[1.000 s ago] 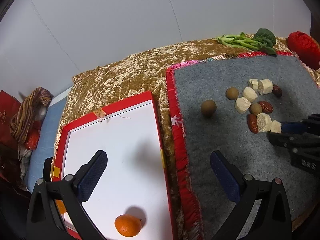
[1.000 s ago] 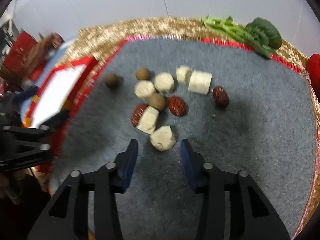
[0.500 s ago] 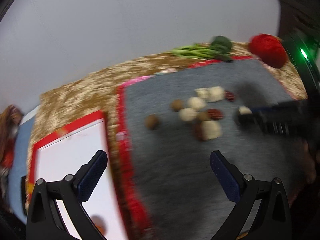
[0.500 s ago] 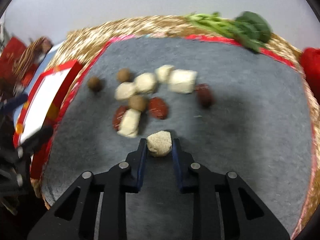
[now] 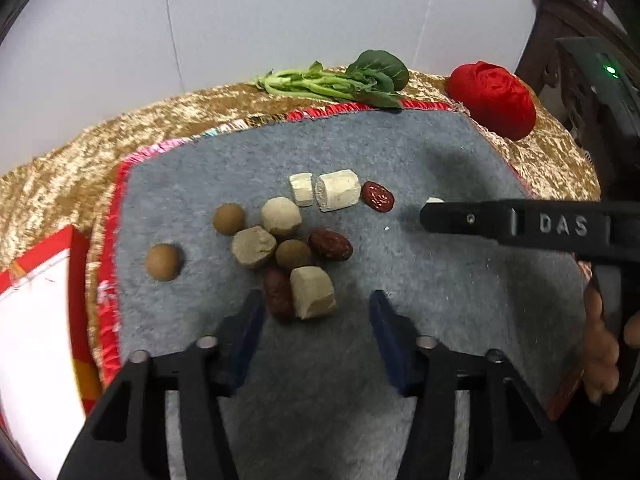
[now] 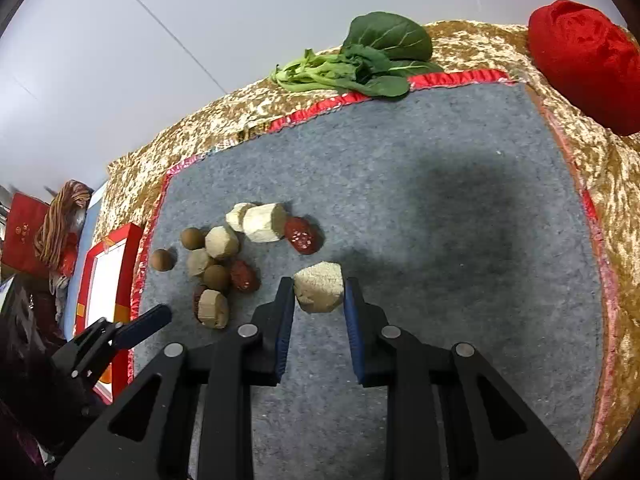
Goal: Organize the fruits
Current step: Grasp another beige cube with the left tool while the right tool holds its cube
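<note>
A pile of beige chunks, red dates (image 5: 330, 244) and round brown fruits (image 5: 164, 262) lies on the grey mat (image 5: 440, 152). My left gripper (image 5: 316, 306) hovers at the pile's near edge, its jaws closing. A beige chunk (image 5: 312, 292) and a dark red date (image 5: 278, 294) sit between its fingers, untouched by the pads. My right gripper (image 6: 319, 286) is shut on another beige chunk (image 6: 319, 292), held clear of the pile on its right. In the left wrist view that gripper (image 5: 430, 214) reaches in from the right.
A white tray with a red rim (image 5: 76, 248) lies left of the mat on the gold cloth (image 5: 60, 184). Leafy greens (image 5: 352, 80) and a red cloth ball (image 5: 494, 98) sit at the back. A hand (image 5: 600, 344) shows at the right edge.
My left gripper swung from over the white tray to the pile and its jaws narrowed. My right gripper shut on the beige chunk and carried it rightward, away from the pile.
</note>
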`<state>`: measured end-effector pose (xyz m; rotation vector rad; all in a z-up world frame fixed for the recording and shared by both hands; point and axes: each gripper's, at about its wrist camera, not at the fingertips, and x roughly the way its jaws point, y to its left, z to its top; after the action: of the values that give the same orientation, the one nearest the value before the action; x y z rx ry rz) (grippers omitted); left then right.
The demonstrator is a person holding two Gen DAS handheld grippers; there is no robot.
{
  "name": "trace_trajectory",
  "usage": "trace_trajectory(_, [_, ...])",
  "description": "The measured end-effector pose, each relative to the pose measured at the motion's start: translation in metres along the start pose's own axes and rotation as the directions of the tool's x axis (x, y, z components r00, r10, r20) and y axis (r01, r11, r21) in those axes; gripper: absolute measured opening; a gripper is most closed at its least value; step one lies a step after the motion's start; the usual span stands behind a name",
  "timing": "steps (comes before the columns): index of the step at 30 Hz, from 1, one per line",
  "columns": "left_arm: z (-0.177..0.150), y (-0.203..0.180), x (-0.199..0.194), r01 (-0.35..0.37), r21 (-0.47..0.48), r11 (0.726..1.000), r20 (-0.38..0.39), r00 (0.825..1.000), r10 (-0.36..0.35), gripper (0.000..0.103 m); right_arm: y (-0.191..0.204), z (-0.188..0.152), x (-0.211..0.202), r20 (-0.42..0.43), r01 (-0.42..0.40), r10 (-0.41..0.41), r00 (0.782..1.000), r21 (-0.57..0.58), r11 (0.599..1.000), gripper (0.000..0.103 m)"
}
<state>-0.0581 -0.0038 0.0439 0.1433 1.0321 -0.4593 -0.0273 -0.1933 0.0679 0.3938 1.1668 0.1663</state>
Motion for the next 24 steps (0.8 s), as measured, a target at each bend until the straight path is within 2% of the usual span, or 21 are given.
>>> trace_trajectory(2, [0.001,0.001,0.006,-0.016,0.004,1.0,-0.009,1.0,0.016,0.044,0.001,0.0,0.002,-0.004,-0.004,0.004,1.0,-0.002,1.0,0.027])
trace_trajectory(5, [0.002,0.002,0.013,-0.077,0.02,0.997,-0.001,0.997,0.077,0.041,-0.001,0.0,0.002,-0.009,-0.006,0.006,1.0,0.001,1.0,0.027])
trace_trajectory(6, [0.003,0.006,0.015,-0.073,0.008,0.997,-0.008,0.997,0.073,0.037,-0.001,0.0,0.003,-0.01,-0.008,0.008,1.0,0.001,1.0,0.027])
trace_trajectory(10, [-0.001,0.023,0.014,-0.007,-0.05,0.999,-0.016,1.0,0.006,0.033,-0.006,0.0,0.001,-0.007,-0.006,0.006,1.0,0.012,1.0,0.027])
trace_trajectory(15, [-0.006,0.023,0.004,-0.011,-0.025,1.0,0.009,1.0,0.011,0.024,-0.006,0.002,0.002,-0.007,-0.013,0.013,1.0,0.022,1.0,0.027])
trace_trajectory(16, [-0.006,0.024,0.001,-0.003,-0.022,1.0,0.012,1.0,0.003,0.017,-0.004,0.002,0.001,-0.004,-0.013,0.013,1.0,0.019,1.0,0.027])
trace_trajectory(21, [-0.011,0.028,-0.008,0.0,-0.024,1.0,0.009,1.0,0.0,0.017,0.003,-0.001,-0.003,0.011,-0.028,0.028,1.0,0.002,1.0,0.027])
trace_trajectory(24, [-0.014,0.032,-0.021,-0.022,-0.019,1.0,0.022,1.0,0.022,0.017,0.003,-0.001,-0.002,0.012,-0.031,0.031,0.999,0.01,0.999,0.027])
